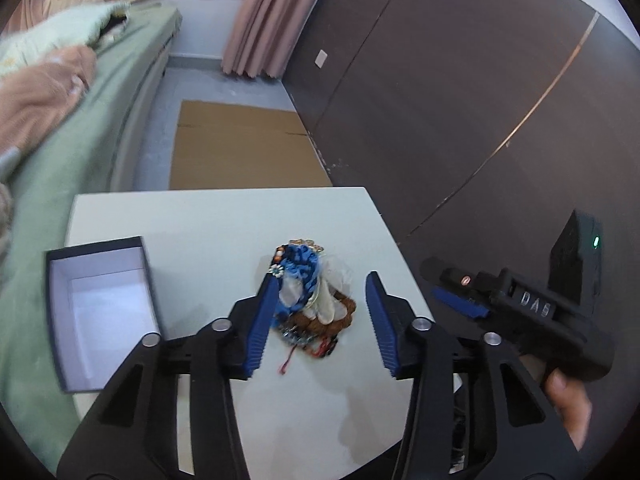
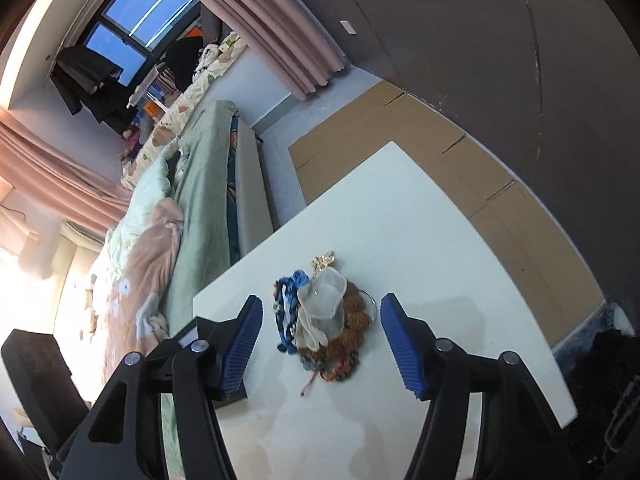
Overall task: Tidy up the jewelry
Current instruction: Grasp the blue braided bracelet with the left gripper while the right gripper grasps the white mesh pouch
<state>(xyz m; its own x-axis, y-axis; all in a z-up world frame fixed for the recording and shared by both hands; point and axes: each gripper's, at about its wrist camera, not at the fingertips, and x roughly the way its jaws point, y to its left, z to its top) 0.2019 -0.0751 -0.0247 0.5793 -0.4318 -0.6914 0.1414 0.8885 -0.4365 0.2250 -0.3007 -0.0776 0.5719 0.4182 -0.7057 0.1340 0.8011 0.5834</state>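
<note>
Grippers first: left gripper [image 1: 322, 322] has its blue pads apart, the jewelry pile [image 1: 310, 300] sitting between them; the left pad looks to brush the blue braided piece at the pile's 9 o'clock edge, the right pad stands clear, so nothing is clamped. Right gripper [image 2: 322, 344] is also parted, pile [image 2: 326, 316] in the gap, neither pad touching (its body shows in the left wrist view at 3 o'clock, a hand [image 1: 568, 404] on the grip).

Pile lies near the middle of the white table [image 1: 200, 220]: blue braid, sheer pale fabric petals, brown knitted band, a gold bit at 12 o'clock, a red cord trailing at 6 o'clock. Open box [image 1: 104, 312] with dark walls and white inside rests at the table's 9 o'clock edge, apart from the pile.

Handling, as a guess: light, soft, floppy, tangled, so lifting one piece may drag others along. Sheer petals look delicate; avoid pinching them. Best hold is probably the thick blue braid or the brown band, squeezed across its width (cord is too thin to trust).
</note>
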